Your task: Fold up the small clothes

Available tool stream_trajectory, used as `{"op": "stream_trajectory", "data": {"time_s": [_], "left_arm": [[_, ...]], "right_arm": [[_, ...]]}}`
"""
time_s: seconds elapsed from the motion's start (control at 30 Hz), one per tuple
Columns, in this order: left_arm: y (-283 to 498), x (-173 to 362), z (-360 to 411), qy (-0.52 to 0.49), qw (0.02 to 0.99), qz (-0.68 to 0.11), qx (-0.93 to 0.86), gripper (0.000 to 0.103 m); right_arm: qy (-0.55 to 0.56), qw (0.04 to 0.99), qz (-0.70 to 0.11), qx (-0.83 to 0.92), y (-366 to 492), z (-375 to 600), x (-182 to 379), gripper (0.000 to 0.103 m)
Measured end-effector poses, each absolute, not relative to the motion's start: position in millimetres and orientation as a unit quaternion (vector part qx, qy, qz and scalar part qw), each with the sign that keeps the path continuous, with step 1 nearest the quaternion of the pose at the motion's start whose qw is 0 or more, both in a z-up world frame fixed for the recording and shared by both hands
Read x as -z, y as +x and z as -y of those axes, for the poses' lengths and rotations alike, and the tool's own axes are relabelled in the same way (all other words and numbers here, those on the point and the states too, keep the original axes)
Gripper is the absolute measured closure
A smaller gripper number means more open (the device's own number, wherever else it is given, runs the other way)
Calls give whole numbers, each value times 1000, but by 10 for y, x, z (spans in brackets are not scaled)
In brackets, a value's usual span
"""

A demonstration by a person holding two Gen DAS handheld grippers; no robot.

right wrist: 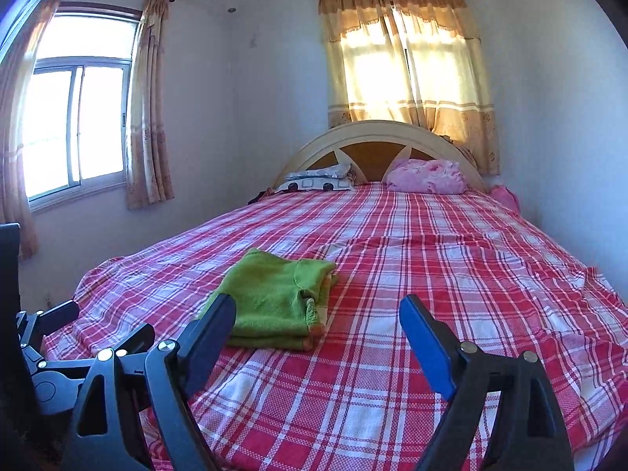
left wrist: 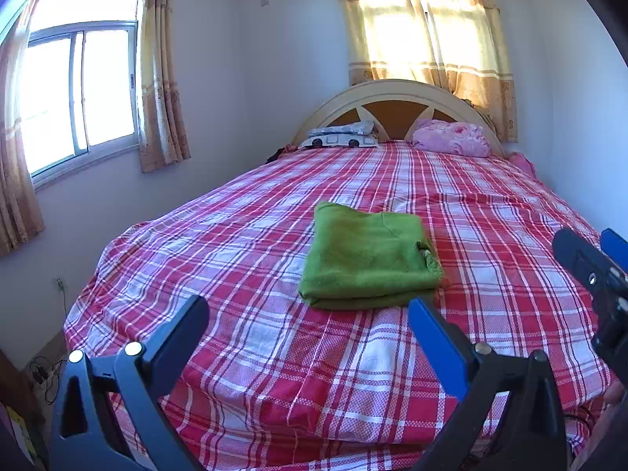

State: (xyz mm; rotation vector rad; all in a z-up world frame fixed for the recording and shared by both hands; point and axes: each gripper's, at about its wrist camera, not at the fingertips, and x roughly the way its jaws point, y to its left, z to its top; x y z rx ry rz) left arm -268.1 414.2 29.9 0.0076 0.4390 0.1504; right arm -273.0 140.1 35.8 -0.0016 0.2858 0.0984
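Your black left gripper with blue pads (left wrist: 308,318) and its right twin (right wrist: 316,316) gape wide, gripping nothing; the folded green fleece garment (left wrist: 367,259), possibly shorts, lies beyond on the red-and-white plaid bedsheet (left wrist: 471,212).

We face a bed (left wrist: 274,353) under a red plaid sheet, its arched headboard (left wrist: 396,96) against a white wall. Sunlight glows through the closed curtains (left wrist: 428,39) above; a bare window (left wrist: 78,90) brightens the left wall.

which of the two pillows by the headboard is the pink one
The right-hand pillow, a crumpled pink one against the headboard. The other pillow, to its left, is white with dark spots and squares.
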Motion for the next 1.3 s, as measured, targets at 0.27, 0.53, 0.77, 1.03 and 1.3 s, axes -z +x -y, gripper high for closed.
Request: {"op": "stream_trajectory", "data": {"time_s": [0.27,0.53,0.77,1.03,1.3], "left_arm": [[-2781,-385,-4106,6,977,-199,-78,0],[-2808,-417,-4070,10,978,-196,-74,0],[-2841,-453,-4069,10,978,-191,-80,0],[-2844,-459,-4101,-3,978,-192,-76,0],[-2897,-491,-4077,-4,981,-181,-65,0]], "right_arm": [[0,992,-118,-43,-2857,-1390,-442,14],[2,995,-97,-34,-2949,-1355,-522,11],[2,995,-97,-33,-2951,-1375,-524,10],[1,995,-92,-34,-2947,-1391,-547,10],[-1,996,-82,-31,-2994,-1424,-562,10]]}}
